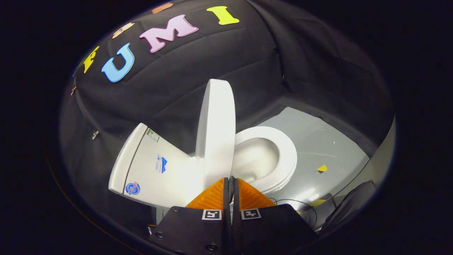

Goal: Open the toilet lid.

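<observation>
Tool [230, 187] with ribbed fingers pressed together, 2 square markers, black screwed housing

Toilet lid [216, 131] raised upright, bowl [265, 156] exposed; gripper [230, 186] jaws closed together just before lid edge.

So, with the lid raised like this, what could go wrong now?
1. The lid stands about upright beside the tank, not visibly resting on it; it might fall back onto the seat.
2. The claw is shut just below the lid's edge; pulling away carelessly could knock it.
</observation>
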